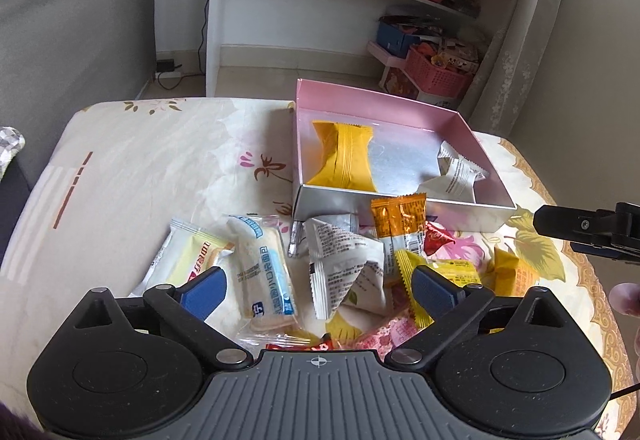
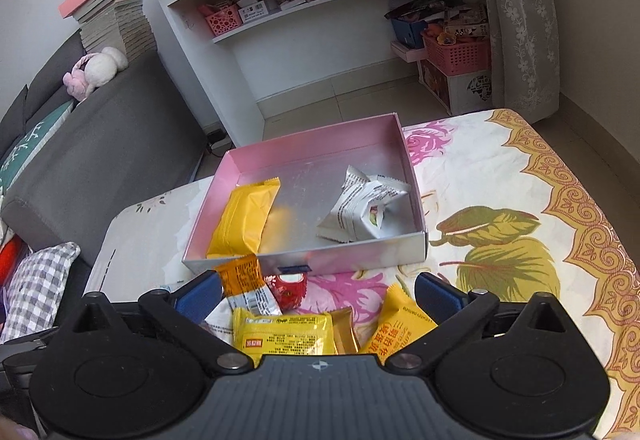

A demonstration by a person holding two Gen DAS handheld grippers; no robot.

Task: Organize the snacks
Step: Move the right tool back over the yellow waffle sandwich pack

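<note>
Snacks (image 1: 340, 264): light, crinkly, slippery wrappers, heaped at six o'clock of pink box (image 2: 320, 144) (pinch crimped ends); both grippers spread, empty.

Glossy crinkled plastic snack wrappers (image 1: 344, 264) lie on matt printed cloth (image 1: 160, 160), beside a cardboard box (image 2: 304, 264) with a shiny silver floor.

A shallow pink-walled cardboard box (image 2: 408, 164) holds 2 snacks: a yellow pillow packet (image 2: 244, 220) lying flat at left, a crumpled white wrapper (image 2: 362, 210) at right. Loose mixed packets (image 1: 344, 264) crowd its near wall.
</note>
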